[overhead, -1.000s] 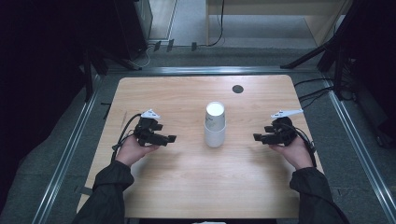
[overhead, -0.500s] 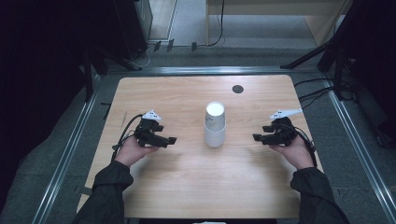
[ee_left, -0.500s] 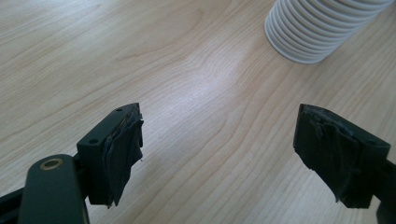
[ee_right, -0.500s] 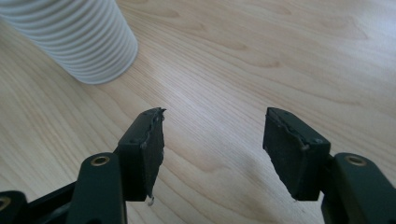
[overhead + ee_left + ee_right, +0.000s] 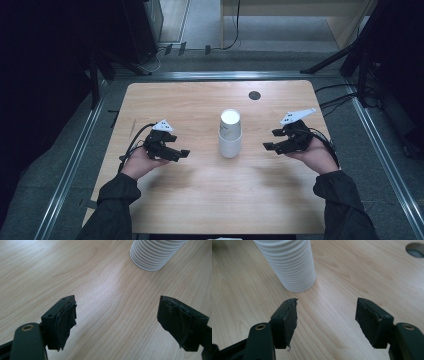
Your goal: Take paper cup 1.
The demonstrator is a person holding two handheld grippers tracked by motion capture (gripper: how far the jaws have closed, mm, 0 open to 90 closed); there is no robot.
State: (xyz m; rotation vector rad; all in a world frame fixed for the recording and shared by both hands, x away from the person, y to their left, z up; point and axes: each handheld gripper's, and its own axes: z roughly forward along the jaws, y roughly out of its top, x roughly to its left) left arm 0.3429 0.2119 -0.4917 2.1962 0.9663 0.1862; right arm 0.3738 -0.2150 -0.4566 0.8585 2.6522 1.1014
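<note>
Your left claw [image 5: 181,153] and your right claw [image 5: 268,146] both hang just above the counter [image 5: 200,200] with their jaws spread wide and nothing between them. The stack of white ribbed cups [image 5: 230,134] stands upright between the two claws, ahead of each and clear of both. From your left claw's own view the stack [image 5: 155,253] sits ahead and off to the right of the jaws; from your right claw's view it [image 5: 289,265] sits ahead and to the left.

The stack is tall and narrow, so I judge it tips easily. If either claw comes in off-centre, as both are aimed now, one pad [image 5: 289,317] likely meets the ribbed wall first and shoves the stack over instead of closing round it. Squeeze hard and the thin cups probably crush or wedge tighter together. Grip only the top cup and the rest may lift with it, then drop. The dark hole [image 5: 415,249] in the counter lies beyond your right claw, well clear.
</note>
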